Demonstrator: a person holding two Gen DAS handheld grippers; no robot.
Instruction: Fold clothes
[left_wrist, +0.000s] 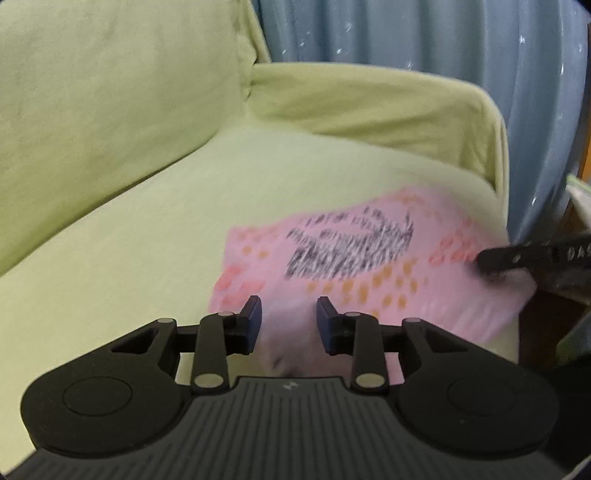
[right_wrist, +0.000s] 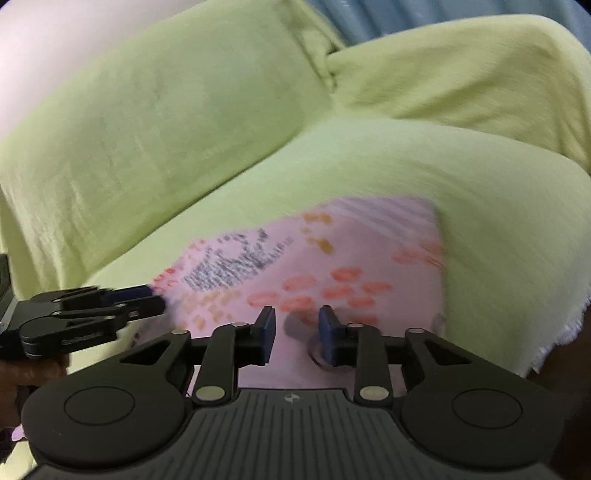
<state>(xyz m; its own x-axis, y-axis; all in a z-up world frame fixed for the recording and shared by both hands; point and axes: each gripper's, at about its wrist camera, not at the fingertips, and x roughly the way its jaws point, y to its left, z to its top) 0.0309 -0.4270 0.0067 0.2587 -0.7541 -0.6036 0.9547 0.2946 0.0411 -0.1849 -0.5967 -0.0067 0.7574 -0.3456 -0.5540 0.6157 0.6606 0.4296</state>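
Pale green sofa (left_wrist: 122, 236) with back cushion (left_wrist: 110, 92) and padded armrest (left_wrist: 369, 99) at the far end; blue-grey curtain (left_wrist: 406, 33) hanging behind the armrest.

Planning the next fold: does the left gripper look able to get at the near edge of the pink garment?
Probably yes. The left gripper is open right over the pink garment, with nothing between them.
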